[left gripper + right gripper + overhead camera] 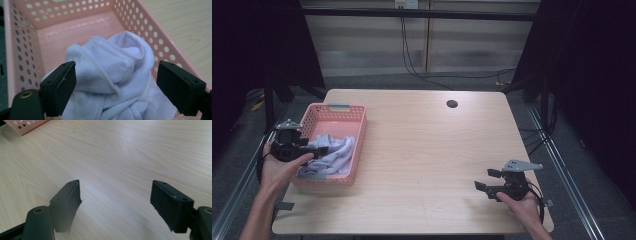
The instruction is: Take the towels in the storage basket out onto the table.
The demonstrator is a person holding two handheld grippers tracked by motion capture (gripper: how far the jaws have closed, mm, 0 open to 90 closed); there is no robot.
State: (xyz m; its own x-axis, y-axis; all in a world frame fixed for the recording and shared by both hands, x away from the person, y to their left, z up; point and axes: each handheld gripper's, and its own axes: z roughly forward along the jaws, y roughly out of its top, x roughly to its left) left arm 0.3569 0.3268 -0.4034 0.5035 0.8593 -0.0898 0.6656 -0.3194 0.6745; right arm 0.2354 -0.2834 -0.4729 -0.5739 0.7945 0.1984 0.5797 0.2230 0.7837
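Pale lavender cotton cloth [112, 75], soft and crumpled with stitched hems, lies heaped in the near end of the pink perforated plastic basket [337, 114], which sits on the left part of the light wood-grain table [422, 150]. The basket's far end shows bare pink floor (smooth, faintly scuffed), and its walls are dotted with round holes; a grey handle marks its far rim.

At the basket's near left corner the left gripper [318, 150] reaches in over the rim. In the left gripper view its jaws stand wide, one on either side of the cloth's raised fold, the left pad [61, 87] just beside the fabric; whether it touches I cannot tell. Nothing is pinched.

Well apart, at the table's near right, the right gripper [486, 180] hovers over bare wood, jaws spread with nothing between them. A small round dark hole [452, 104] sits near the table's far edge.
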